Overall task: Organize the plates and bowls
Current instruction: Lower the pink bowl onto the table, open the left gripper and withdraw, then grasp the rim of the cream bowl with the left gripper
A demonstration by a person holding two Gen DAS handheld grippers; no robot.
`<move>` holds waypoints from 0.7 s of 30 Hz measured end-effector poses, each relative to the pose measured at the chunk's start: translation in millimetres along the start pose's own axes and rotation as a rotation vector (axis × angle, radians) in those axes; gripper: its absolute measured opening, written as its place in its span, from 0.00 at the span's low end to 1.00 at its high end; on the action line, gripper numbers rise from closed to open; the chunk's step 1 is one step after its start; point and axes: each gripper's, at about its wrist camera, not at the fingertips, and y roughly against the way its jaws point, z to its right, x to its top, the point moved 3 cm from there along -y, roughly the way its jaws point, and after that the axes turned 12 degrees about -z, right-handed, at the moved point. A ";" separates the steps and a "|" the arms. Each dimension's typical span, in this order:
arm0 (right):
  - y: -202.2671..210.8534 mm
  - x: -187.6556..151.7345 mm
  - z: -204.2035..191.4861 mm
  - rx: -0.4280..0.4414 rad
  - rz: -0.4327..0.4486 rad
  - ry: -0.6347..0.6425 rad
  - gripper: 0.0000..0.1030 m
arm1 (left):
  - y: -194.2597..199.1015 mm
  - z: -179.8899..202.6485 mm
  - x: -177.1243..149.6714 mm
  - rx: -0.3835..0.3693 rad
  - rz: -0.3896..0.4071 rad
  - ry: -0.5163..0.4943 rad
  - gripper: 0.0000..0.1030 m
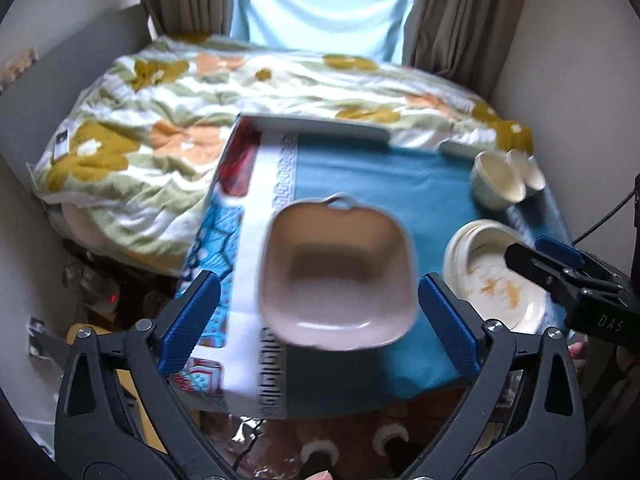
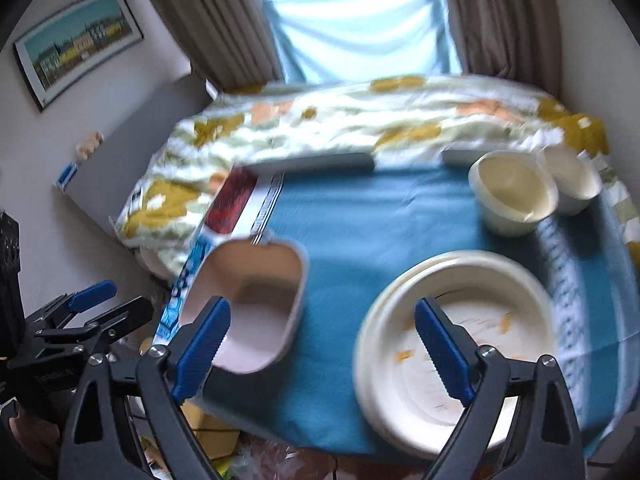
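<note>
From the left wrist, the left gripper point(image 1: 318, 316) stands spread wide with nothing between its blue pads; the pink square bowl point(image 1: 336, 272) sits below and between them on the blue cloth point(image 1: 384, 184) of the table, near the front edge toward the left side, free of any grip. To its right, at the front right corner, lies the stack of plates point(image 1: 496, 276), the top one smeared with orange scraps, and the right gripper point(image 1: 532, 256) shows above its rim. Two cream bowls point(image 1: 500, 180) stand close together at the far right corner. From the right wrist, the right gripper point(image 2: 322, 346) is likewise wide apart and empty, hovering over the front edge between the pink square bowl point(image 2: 248, 304) and the stack of plates point(image 2: 460, 352). The two cream bowls point(image 2: 516, 192) sit behind the plates at the far edge. The grouping looks deliberate: plates piled together, round bowls paired, the square bowl alone since it would not nest, so the sorting seems nearly finished
</note>
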 end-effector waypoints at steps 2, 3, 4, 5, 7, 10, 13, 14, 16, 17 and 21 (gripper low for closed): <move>23.1 3.0 19.2 -0.035 0.029 0.016 0.89 | 7.1 21.4 4.8 -0.014 0.015 -0.010 0.97; 30.0 3.8 25.2 -0.050 0.038 0.023 0.89 | 8.9 29.5 6.2 -0.014 0.020 -0.014 0.97; 41.4 6.1 36.6 -0.077 0.052 0.038 0.89 | 10.5 40.4 8.1 -0.012 0.024 -0.016 0.97; 48.9 7.7 44.5 -0.091 0.059 0.046 0.89 | 12.6 55.1 11.1 -0.010 0.028 -0.019 0.97; 65.6 12.1 65.7 -0.102 0.067 0.061 0.89 | 15.6 75.2 15.4 -0.015 0.041 -0.022 0.97; 81.5 17.4 93.6 -0.094 0.068 0.066 0.89 | 18.9 114.2 26.1 -0.019 0.071 -0.028 0.97; 95.1 23.0 124.4 -0.086 0.071 0.076 0.89 | 17.5 151.2 40.2 -0.016 0.096 -0.029 0.97; 99.1 25.7 136.1 -0.090 0.069 0.081 0.89 | 15.6 163.5 45.4 -0.016 0.100 -0.032 0.97; 105.0 31.3 156.1 -0.090 0.061 0.089 0.89 | 10.4 186.4 55.2 -0.003 0.102 -0.040 0.97; 106.4 33.9 163.1 -0.087 0.057 0.094 0.89 | 7.8 198.4 60.3 0.003 0.108 -0.050 0.97; 101.7 45.3 193.8 -0.115 0.029 0.092 0.89 | -11.0 234.3 78.6 0.018 0.094 -0.097 0.97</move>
